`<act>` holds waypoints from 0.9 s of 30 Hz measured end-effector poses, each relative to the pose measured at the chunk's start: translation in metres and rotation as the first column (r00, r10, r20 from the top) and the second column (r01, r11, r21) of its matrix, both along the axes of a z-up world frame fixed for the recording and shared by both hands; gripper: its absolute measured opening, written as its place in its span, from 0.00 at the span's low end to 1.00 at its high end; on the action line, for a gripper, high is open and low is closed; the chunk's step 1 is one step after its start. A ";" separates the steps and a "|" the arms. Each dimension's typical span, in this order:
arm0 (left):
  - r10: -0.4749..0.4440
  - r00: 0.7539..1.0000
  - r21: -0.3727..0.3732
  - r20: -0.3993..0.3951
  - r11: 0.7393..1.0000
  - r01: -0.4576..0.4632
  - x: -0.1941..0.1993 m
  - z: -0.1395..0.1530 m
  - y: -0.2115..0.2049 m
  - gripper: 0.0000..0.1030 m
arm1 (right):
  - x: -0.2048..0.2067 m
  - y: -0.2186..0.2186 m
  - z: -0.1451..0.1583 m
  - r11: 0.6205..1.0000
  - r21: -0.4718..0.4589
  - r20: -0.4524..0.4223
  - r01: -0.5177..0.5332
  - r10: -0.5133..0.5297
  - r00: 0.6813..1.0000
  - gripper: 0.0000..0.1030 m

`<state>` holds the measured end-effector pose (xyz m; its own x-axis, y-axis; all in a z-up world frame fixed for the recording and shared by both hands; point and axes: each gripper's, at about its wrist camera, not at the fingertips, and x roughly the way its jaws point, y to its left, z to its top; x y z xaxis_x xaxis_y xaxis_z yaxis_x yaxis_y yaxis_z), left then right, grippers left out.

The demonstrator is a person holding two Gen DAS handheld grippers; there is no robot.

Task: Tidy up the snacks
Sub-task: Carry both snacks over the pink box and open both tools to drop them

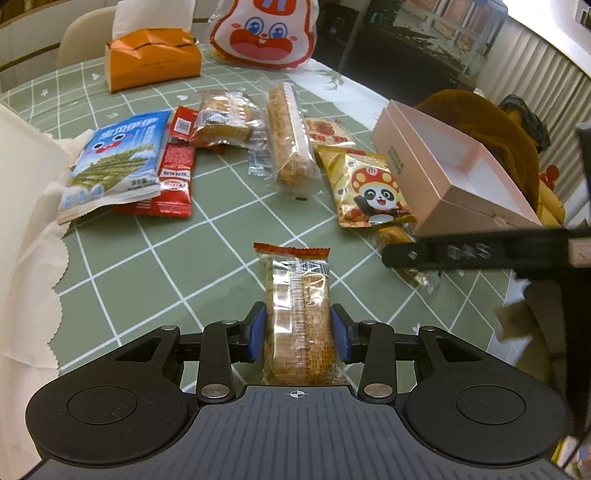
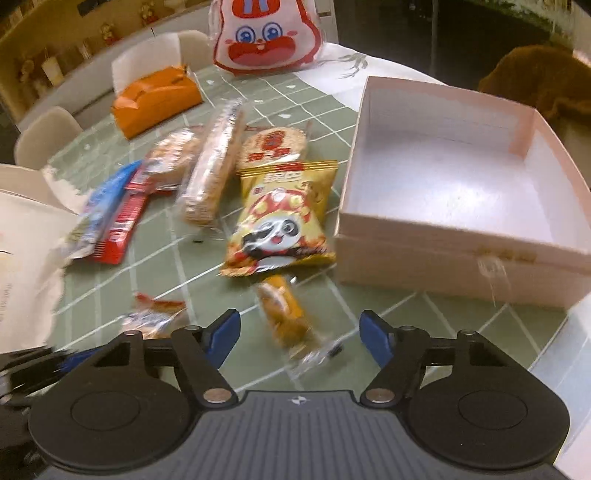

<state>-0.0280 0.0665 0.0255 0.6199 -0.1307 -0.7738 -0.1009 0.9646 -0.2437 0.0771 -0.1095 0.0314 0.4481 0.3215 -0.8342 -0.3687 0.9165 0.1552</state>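
Observation:
My left gripper (image 1: 298,332) is shut on a clear-wrapped cracker pack (image 1: 297,306) with a red top seal, held above the green checked tablecloth (image 1: 166,258). My right gripper (image 2: 300,338) is open, its blue pads either side of a small orange snack pack (image 2: 286,317) on the cloth. The open pink box (image 2: 443,177) stands to its right, nothing inside; it also shows in the left wrist view (image 1: 450,173). A yellow panda bag (image 2: 280,218) lies beside the box. A long cracker pack (image 2: 214,166) and a round red snack (image 2: 273,144) lie beyond.
A blue seaweed bag (image 1: 114,162), a red pack (image 1: 173,173) and a small biscuit pack (image 1: 225,118) lie at the left. An orange tissue box (image 1: 151,59) and a rabbit-face bag (image 1: 264,33) stand at the back. White paper (image 1: 22,221) covers the left edge.

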 end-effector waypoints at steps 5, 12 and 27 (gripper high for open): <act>-0.007 1.000 -0.001 0.000 1.000 0.007 0.002 0.000 0.002 0.42 | 0.006 0.019 -0.001 0.998 -0.054 0.023 -0.044 0.045 0.999 0.34; -0.067 0.998 -0.014 0.014 0.998 0.067 -0.005 0.003 -0.007 0.41 | -0.024 0.003 0.010 0.999 -0.014 -0.014 -0.042 0.042 0.999 0.24; -0.266 0.929 -0.043 0.258 0.957 0.286 0.023 0.098 -0.071 0.41 | -0.060 -0.110 0.101 0.988 0.077 0.113 0.134 -0.142 0.983 0.23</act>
<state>-0.0049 -0.0046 0.1237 0.7205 -0.3779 -0.5814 0.2396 0.9225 -0.3027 0.0167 -0.2195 0.1324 0.5862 0.3042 -0.7508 -0.2590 0.9486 0.1821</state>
